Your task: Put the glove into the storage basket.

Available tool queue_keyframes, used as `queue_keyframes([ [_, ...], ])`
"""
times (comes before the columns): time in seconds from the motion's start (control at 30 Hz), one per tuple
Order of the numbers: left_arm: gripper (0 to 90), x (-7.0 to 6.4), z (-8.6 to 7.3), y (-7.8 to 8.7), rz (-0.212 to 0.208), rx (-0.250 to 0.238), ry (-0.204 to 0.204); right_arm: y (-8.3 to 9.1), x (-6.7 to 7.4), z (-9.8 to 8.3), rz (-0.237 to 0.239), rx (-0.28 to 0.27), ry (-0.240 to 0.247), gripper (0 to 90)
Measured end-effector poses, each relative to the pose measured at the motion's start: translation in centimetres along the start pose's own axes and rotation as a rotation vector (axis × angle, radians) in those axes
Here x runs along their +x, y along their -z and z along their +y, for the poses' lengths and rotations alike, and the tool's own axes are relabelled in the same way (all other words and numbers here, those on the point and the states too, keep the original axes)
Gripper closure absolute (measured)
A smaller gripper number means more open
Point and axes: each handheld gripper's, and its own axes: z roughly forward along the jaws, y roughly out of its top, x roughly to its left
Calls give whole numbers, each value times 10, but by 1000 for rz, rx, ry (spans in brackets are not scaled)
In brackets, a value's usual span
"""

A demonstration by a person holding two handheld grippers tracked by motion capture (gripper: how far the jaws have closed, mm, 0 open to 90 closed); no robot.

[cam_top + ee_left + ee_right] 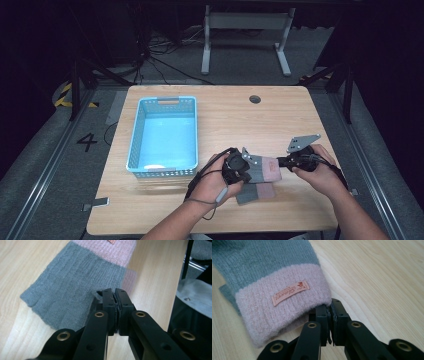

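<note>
We see a grey knitted glove [256, 172] with a pink cuff [272, 170] lifted just above the wooden table [225, 120], at about five o'clock from the table's middle. A second glove [255, 193] lies flat on the table directly beneath it, toward six o'clock.

The left gripper [244, 169] sits at nine o'clock of the raised glove. In the left gripper view its jaws are pressed almost together, pinching a thin edge of the grey knit [75, 290] near the finger end; a sliver of fabric shows between the pads [109, 305].

The right gripper [281, 162] sits at three o'clock of the glove. In the right gripper view its jaws are likewise nearly closed, and they nip the rim of the pink cuff [284, 312], which bears a small orange label [290, 293]. The cuff hangs just at eleven o'clock of the fingertips, touching them.

A light blue basket [137, 130] stands on the table at nine o'clock of the grippers, well apart from the gloves. A round hole [255, 99] in the tabletop lies at twelve o'clock.
</note>
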Motion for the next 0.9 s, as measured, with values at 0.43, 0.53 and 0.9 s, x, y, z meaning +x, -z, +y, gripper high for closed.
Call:
queue_keyframes([
  [0.43, 878, -1, -18, -4, -23, 16, 25, -8, 11, 2, 32, 15, 41, 861],
  [0.53, 878, -1, -20, -6, -29, 23, 32, -9, 12, 2, 40, 22, 46, 860],
  [0.9, 878, -2, -21, -16, -56, 65, 29, -15, 12, 0, 55, 40, 56, 860],
])
